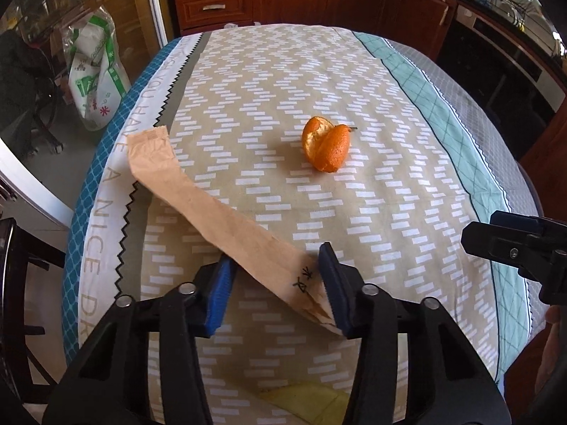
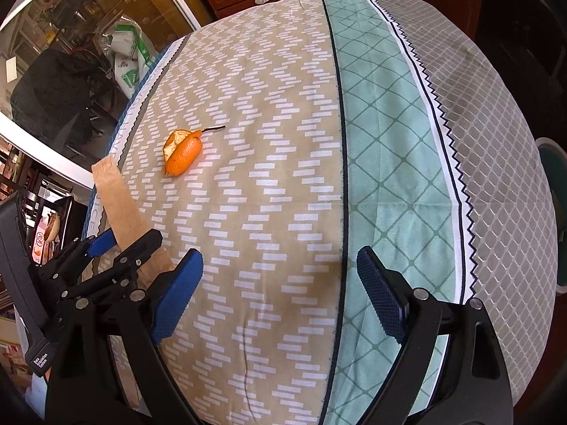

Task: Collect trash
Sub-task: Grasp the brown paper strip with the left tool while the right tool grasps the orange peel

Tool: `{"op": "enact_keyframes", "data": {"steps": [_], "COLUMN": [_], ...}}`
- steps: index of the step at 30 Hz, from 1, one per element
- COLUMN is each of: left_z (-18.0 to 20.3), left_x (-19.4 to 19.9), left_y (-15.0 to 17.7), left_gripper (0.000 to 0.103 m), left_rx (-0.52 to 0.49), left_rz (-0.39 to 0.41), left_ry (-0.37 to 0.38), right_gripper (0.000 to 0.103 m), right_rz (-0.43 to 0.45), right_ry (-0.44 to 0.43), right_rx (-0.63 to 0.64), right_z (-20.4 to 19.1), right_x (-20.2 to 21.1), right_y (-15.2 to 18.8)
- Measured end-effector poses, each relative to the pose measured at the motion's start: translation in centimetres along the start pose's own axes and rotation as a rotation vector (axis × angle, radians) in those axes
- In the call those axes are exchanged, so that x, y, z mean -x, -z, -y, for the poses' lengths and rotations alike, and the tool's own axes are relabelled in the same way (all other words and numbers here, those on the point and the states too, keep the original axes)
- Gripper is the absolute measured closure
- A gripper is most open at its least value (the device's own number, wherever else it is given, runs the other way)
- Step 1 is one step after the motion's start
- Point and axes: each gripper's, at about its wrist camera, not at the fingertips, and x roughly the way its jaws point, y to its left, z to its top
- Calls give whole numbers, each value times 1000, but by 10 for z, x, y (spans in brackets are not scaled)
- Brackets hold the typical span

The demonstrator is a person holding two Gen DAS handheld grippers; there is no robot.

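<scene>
My left gripper (image 1: 276,265) has its blue pads closed on the near end of a long brown paper sleeve (image 1: 198,194); its long axis runs from the jaws away and to the left, far end over the tablecloth (image 1: 354,71) edge. Ahead of the jaws lies an orange peel (image 1: 326,143), stem pointing away to the right. My right gripper (image 2: 280,283) stands wide apart, empty over cloth.

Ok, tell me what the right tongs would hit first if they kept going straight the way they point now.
Probably bare tablecloth. The right tongs stand open and empty, angled down at the beige and green stripes. The orange peel lies farther off to the left, likely outside that line, though depth is unclear.
</scene>
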Motion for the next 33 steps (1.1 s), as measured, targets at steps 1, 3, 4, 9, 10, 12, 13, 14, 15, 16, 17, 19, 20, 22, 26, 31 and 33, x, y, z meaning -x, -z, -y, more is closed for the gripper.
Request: {"op": "enact_keyframes", "data": {"steps": [1,3,4,9,10,12,13,14,15,16,17,19,20,22,26,31,33], "left_z": [-2,-9,-13,-40,-49,-63,-71,-76,-80,-84,-88,-94,-97,-101,-106,-107,-107], "left_x": [-1,-2,-2,2,3,4,4,4,3,4,4,4,4,4,7,13,11], "left_y": [-2,-5,-6,-10,-10,-10,-11,-12,-12,-12,-12,-12,-12,-10,-10,-10,-10], "left_gripper": [76,98,101,102,102,102,102,102,102,102,102,102,102,102,102,102,102], "left_rx": [7,45,67,115,128,153,166,174,177,178,179,182,187,191,176,170,175], "left_rz": [5,11,10,25,26,25,24,20,18,19,20,21,18,14,16,28,23], "left_ry": [-5,11,35,85,102,131,148,158,161,164,170,196,214,233,227,218,220], "right_gripper": [19,19,19,19,19,19,19,19,19,19,19,18,19,21,25,35,59], "right_rz": [0,4,7,14,11,3,-2,-4,-4,-5,-9,-14,-14,-13,-19,2,13], "right_ry": [0,4,6,35,38,43,45,47,48,46,43,29,29,36,40,76,112], "right_rx": [4,9,8,23,29,40,47,56,67,79,87,102,114,133,144,169,194], "right_z": [-2,-4,-6,-15,-17,-25,-31,-36,-43,-50,-58,-71,-78,-90,-102,-112,-119], "right_x": [-1,-3,-4,-8,-9,-14,-19,-23,-27,-33,-38,-48,-52,-60,-73,-80,-82], "right_y": [-2,-6,-9,-20,-22,-26,-30,-33,-37,-41,-44,-50,-53,-58,-65,-72,-74]}}
